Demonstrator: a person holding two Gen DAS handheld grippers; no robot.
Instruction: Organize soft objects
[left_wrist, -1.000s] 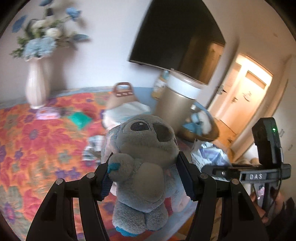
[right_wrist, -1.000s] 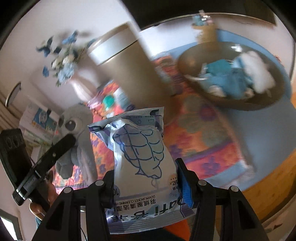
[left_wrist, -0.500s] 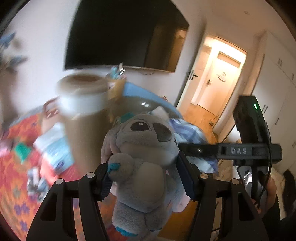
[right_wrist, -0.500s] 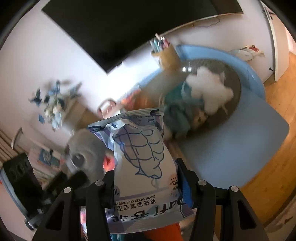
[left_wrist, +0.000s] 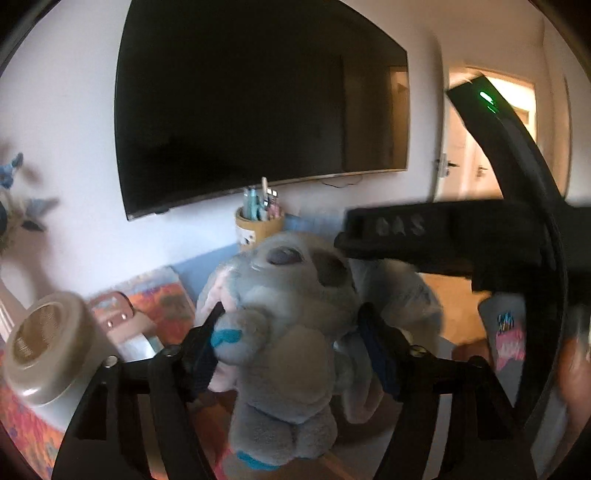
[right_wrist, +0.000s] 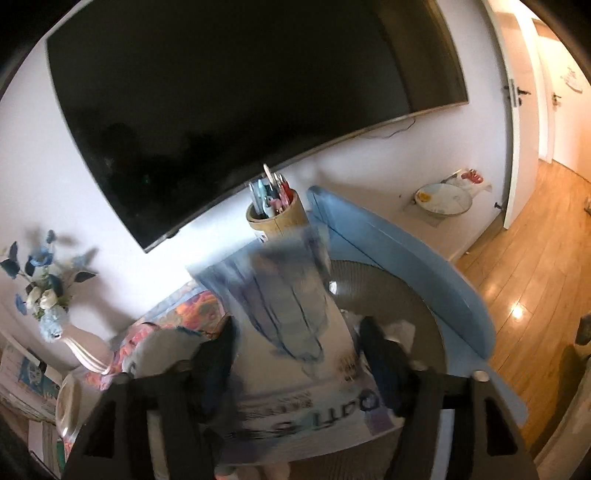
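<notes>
Grey plush toy (left_wrist: 284, 332) sits between left gripper (left_wrist: 291, 347) fingers, jaws just widened, contact unclear. Blurred wipes pack (right_wrist: 291, 332) between right gripper (right_wrist: 299, 354) fingers, also just widened, above the bowl (right_wrist: 402, 295), near pen cup (right_wrist: 277, 218).

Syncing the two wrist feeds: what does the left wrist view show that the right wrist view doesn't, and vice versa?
Left wrist only: grey plush koala between its jaws, and the black right gripper body crossing the frame.
Right wrist only: blue-and-white plastic wipes pack between its jaws, brown round bowl, wooden floor.
Both: black wall-mounted TV, tan pen cup, blue artificial flowers.
</notes>
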